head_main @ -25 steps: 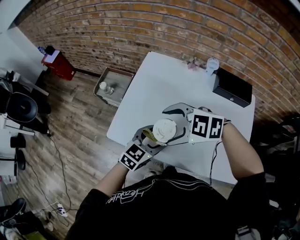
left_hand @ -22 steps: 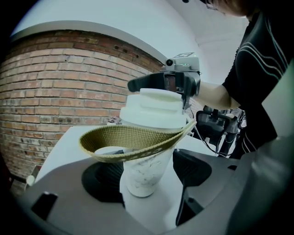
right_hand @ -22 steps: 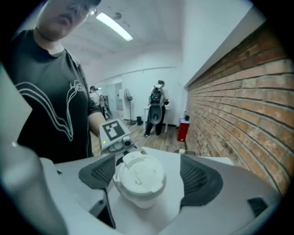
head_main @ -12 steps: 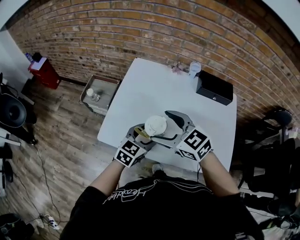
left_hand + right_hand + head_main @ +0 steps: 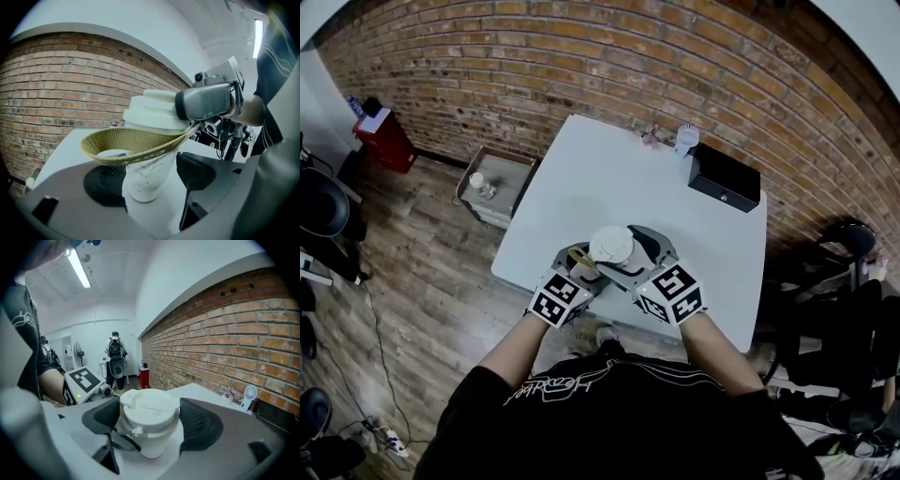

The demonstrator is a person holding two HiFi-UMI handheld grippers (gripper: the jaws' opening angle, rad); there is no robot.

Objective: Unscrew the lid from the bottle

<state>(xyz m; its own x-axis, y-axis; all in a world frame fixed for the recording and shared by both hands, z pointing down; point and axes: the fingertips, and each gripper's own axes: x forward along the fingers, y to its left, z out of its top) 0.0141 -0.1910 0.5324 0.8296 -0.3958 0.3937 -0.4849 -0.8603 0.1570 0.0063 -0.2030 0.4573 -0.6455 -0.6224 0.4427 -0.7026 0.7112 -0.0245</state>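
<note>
While the jaws of the right gripper (image 5: 152, 420) are closing round the lid (image 5: 149, 404), their pads stand one on each side of its rim, all but touching it, and no firm press is yet visible. The left gripper (image 5: 150, 176) has its jaws wide and set against the lower body of the bottle (image 5: 145, 190), which it appears to hold. The bottle is upright between the two grippers, over the near edge of the table (image 5: 609, 178). Whether its base rests on the top cannot be told.

Risks noted:
- The body tapers toward the base. If the left grip is light, the bottle may turn with the lid, and nothing will unscrew.
- The right pads bear only on a shallow rim. A closure set too high may slip off the lid once torque is applied.
- The woven strap (image 5: 126, 140) hangs in a loop from the lid across the left jaws, and its far end runs under a right finger. It could be pinched under a pad or wind up as the lid turns.
- The work is close to the table edge. A slip would probably send the bottle to the floor.

Count:
- Bottle: one.
- Lid: one, seated.
- Strap: one.
- Grippers: two.
- Table: one.
- Black box (image 5: 724, 178): one, at the far side, well apart.
- Small fan (image 5: 686, 139): one, just beside the box.
</note>
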